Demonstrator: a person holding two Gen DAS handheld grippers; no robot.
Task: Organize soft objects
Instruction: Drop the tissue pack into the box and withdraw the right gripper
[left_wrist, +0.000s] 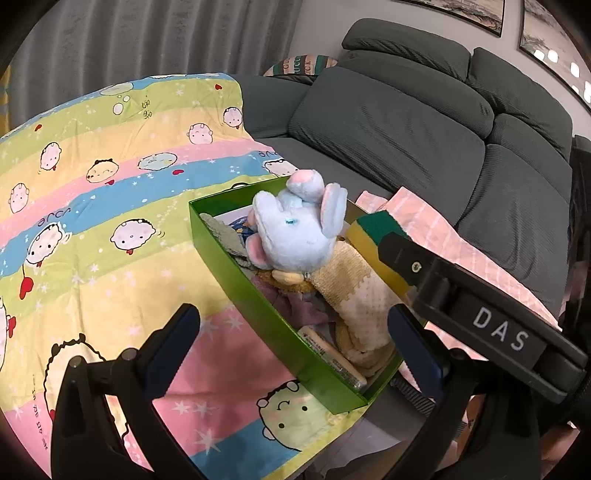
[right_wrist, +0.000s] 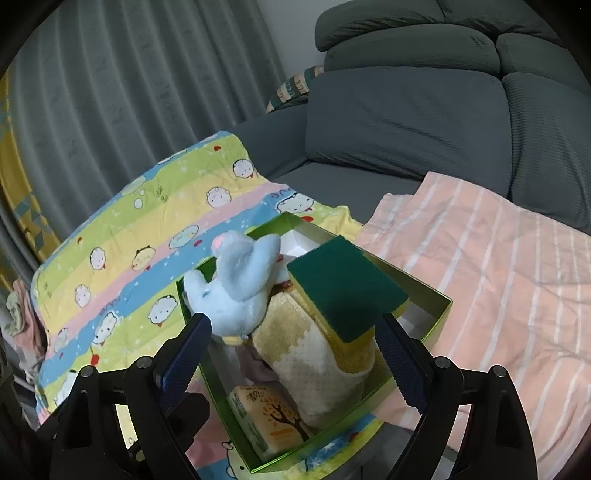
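Above the green box (right_wrist: 439, 314) rim, both grippers gape wide, sponge (right_wrist: 347, 291) unpinched.

On my black right gripper (left_wrist: 391, 236), a dark label strip reads "DAS" in white letters. The near yellow tissue pack (right_wrist: 266, 421) carries print too small for me to read.
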